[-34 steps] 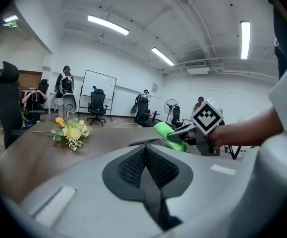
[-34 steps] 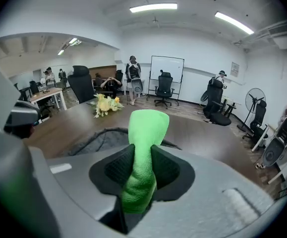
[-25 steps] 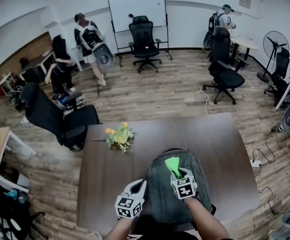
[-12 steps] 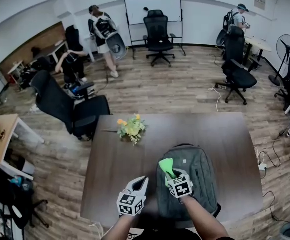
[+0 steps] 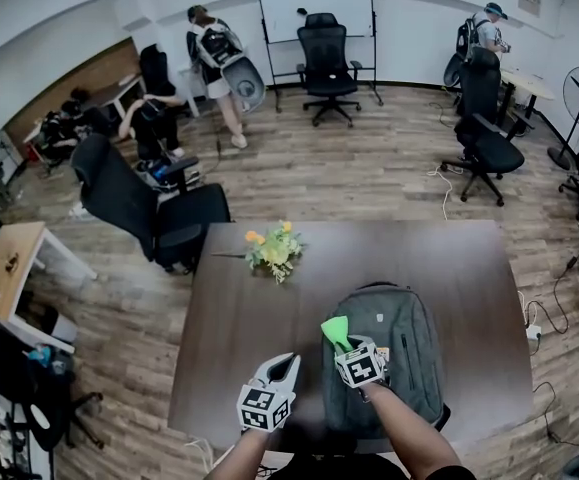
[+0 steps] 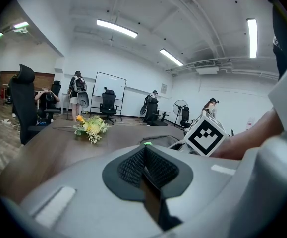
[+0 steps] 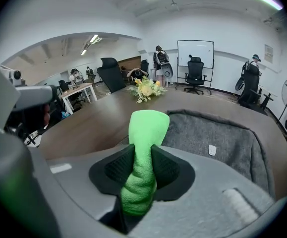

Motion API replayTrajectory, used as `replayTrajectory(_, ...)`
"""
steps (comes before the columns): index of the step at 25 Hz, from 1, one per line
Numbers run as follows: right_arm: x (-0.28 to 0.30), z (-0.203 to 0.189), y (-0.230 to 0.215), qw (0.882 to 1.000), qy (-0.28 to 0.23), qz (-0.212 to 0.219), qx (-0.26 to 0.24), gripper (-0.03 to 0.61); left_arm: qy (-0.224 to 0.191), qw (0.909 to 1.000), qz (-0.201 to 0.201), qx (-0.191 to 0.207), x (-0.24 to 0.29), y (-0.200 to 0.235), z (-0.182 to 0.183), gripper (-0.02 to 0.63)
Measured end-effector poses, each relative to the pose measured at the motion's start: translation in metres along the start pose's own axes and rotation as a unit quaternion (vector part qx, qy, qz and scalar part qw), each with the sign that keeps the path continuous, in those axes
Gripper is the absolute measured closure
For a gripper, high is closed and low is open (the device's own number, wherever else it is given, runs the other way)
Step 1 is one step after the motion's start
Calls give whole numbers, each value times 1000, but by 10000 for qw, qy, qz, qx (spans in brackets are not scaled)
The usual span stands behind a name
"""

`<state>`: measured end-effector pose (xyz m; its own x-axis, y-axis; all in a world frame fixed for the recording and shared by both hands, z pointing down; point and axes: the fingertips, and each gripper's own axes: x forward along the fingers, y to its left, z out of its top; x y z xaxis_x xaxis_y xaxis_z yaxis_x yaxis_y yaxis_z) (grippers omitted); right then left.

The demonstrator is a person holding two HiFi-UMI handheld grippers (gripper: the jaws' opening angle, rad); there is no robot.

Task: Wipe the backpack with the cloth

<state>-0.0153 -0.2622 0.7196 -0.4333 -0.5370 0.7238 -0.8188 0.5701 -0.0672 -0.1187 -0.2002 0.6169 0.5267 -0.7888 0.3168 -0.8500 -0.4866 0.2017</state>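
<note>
- A grey backpack [image 5: 394, 338] lies flat on the near right part of the brown table [image 5: 229, 328].
- The right gripper [image 7: 142, 167] clamps a green cloth [image 7: 145, 130], its free end poised over the pack's left edge.
- The left gripper [image 6: 144, 165], jaws pressed together on nothing, hovers just left of the pack.
- Wiping well likely means laying the cloth flat and using long, even strokes.

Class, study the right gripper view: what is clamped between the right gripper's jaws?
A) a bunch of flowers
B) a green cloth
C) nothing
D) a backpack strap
B: the right gripper has its jaws pressed on a green cloth that sticks up between them, with the grey backpack lying beyond it.
</note>
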Motion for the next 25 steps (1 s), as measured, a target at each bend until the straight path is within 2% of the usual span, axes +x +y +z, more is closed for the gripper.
replayTrajectory(7, 0, -28, -32, 9969, 644, -453, 50, 474, 115, 9992, -82, 377, 3, -8, -2, 594)
replayTrajectory(11, -8, -25, -53, 9959, 622, -647, -67, 474, 124, 9989, -146, 436, 7, -12, 0, 594)
replayTrajectory(20, -26, -33, -92, 9929, 655, -992, 84, 474, 171, 9968, -296, 718, 15, -24, 3, 594)
replayTrajectory(25, -43, -46, -121, 9897, 745, -1208, 211, 474, 160, 9969, -328, 697, 19, -29, 1, 594)
